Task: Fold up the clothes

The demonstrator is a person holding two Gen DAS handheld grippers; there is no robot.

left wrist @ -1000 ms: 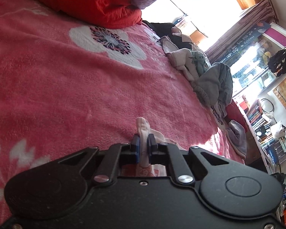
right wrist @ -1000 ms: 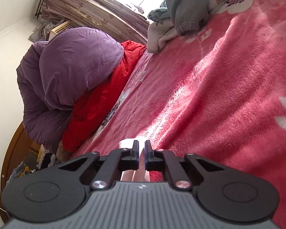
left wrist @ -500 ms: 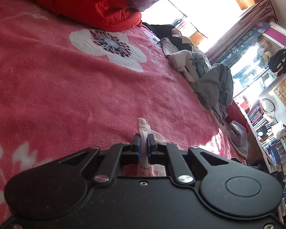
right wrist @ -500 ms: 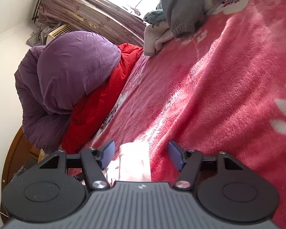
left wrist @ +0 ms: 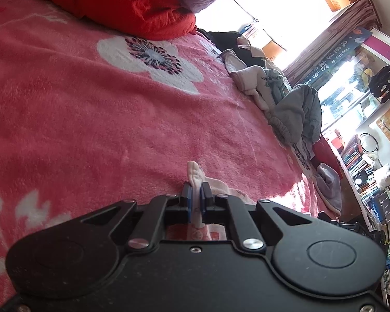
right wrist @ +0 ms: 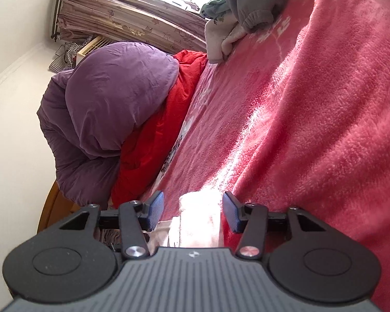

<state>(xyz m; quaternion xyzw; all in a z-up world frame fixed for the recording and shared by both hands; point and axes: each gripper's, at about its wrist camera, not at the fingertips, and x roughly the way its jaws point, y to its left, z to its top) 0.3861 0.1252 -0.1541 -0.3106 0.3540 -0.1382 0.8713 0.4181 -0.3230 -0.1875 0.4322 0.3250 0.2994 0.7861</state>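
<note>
**Right Tool Spread Over Pale Pink Garment on Bed**

Seen along the right tool, blue pads standing apart on either side of a pale pink garment, neither touching the cloth; jaws just narrowed after opening. Lying flat on the bed's pink fleece blanket, sunlit at the near end. Heaped at the far left, a purple duvet over a red quilt. Piled near the top, grey and white clothes, beside folded curtains under a bright window.
</note>
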